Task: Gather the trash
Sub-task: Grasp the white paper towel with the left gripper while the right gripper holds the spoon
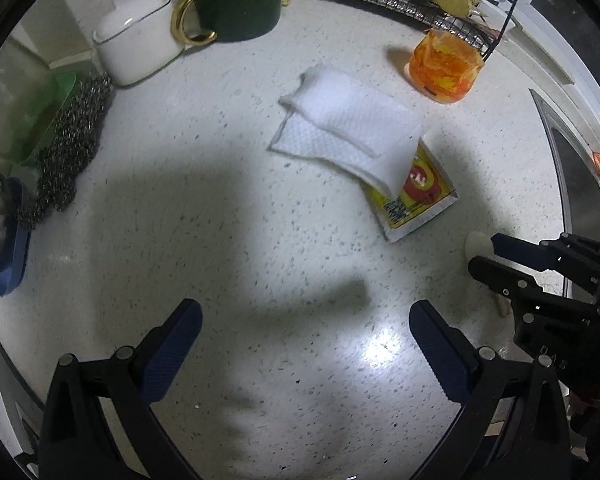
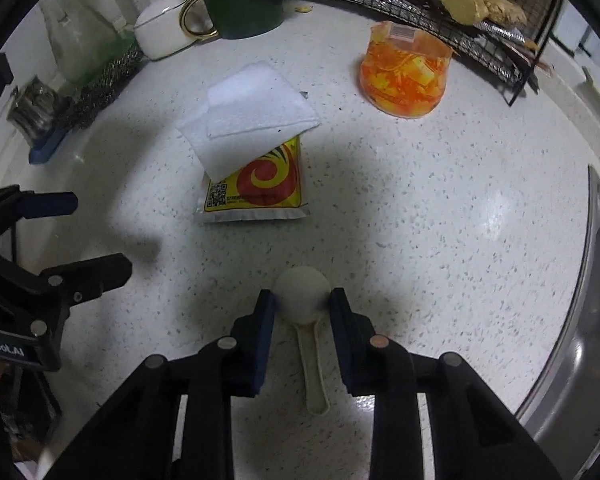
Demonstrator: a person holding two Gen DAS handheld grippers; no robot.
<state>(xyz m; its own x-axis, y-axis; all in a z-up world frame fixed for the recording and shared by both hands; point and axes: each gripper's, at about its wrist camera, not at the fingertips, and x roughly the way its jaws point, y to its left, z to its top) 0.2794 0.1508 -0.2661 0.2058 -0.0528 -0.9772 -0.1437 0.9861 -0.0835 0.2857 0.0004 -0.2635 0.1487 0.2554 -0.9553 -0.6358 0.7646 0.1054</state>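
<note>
Closest to the right wrist camera, the right gripper [image 2: 302,302] points steeply down at a white speckled countertop [image 2: 440,220], its 2 blue-padded fingers [image 2: 266,320] pinching the round bowl of a small white plastic spoon [image 2: 302,292]. The spoon's handle runs back toward the camera, lying between the fingers on the counter.

Off to that gripper's left, the left gripper [image 1: 304,344] hovers over bare counter with its 2 fingers [image 1: 180,340] spread wide and nothing between them.

Farther out, near the middle of the counter, lies a yellow and red foil sachet [image 2: 260,192] with a QR code on it. A folded white paper towel [image 2: 248,120] rests on top of it, covering its far half.

Beyond and to the right stands a crumpled orange plastic wrapper [image 2: 404,76], well apart from the sachet.

At the far edge sit a dark green mug with a gold handle [image 2: 240,4], a white lidded pot [image 2: 164,32], a steel scouring pad [image 1: 68,152], and a black wire rack [image 2: 420,12] holding what may be ginger root, though the view there is distorted.

On the right, the curved rim of a steel sink [image 2: 592,300] borders the counter.
</note>
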